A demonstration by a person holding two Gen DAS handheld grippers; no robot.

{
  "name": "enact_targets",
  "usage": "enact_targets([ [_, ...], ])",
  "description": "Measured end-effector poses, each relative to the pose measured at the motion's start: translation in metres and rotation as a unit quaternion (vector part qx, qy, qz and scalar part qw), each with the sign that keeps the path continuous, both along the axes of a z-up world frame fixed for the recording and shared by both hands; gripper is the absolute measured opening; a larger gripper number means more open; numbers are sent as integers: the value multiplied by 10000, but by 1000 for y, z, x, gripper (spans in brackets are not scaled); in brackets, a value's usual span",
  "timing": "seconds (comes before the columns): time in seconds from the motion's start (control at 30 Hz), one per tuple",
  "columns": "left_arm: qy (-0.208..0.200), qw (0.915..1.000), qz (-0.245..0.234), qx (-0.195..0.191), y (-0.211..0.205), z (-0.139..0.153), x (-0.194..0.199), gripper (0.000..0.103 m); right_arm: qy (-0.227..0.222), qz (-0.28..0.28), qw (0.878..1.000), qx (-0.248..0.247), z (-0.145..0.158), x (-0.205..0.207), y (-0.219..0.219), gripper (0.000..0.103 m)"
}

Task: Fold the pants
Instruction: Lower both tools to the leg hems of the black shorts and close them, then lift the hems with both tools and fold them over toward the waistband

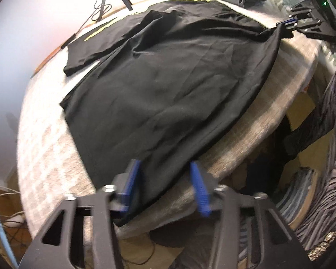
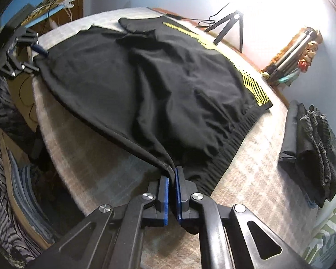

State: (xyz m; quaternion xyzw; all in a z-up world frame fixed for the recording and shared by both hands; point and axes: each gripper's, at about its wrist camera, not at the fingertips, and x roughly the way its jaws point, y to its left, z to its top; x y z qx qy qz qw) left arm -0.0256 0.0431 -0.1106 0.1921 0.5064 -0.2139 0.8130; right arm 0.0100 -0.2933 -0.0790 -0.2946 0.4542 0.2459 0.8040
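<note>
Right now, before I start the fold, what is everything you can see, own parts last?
pants: one, black with yellow stripes, spread flat across the table
table: one, under a grey-beige checked cover, bearing the pants
folded clothes: one dark pile, on the table beyond the waistband
tripod: one, black, at the far table edge
cable: one, black, hanging by the tripod
left gripper: black with blue pads, jaws apart in its own view, straddling the pants' near hem corner
right gripper: black with blue pads, jaws shut on the waistband corner
</note>
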Motion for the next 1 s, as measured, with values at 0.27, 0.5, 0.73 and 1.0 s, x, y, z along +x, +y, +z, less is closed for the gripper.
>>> enact_targets([
  [0.27,-462,9984,151,-274,-3,19,16,2,-197,-110,9995,202,12,7,-1,2],
  [0.5,-884,9929,479,-637,14,54,32,1,-348,-310,9979,460,26,14,-4,1],
  [0.73,-1163,9870,724,-836,25,69,50,1,-668,-486,9946,631,48,27,-3,0],
  [1.0,-1658,9797,729,-854,27,102,93,1,-1106,-684,9891,697,81,58,0,0],
])
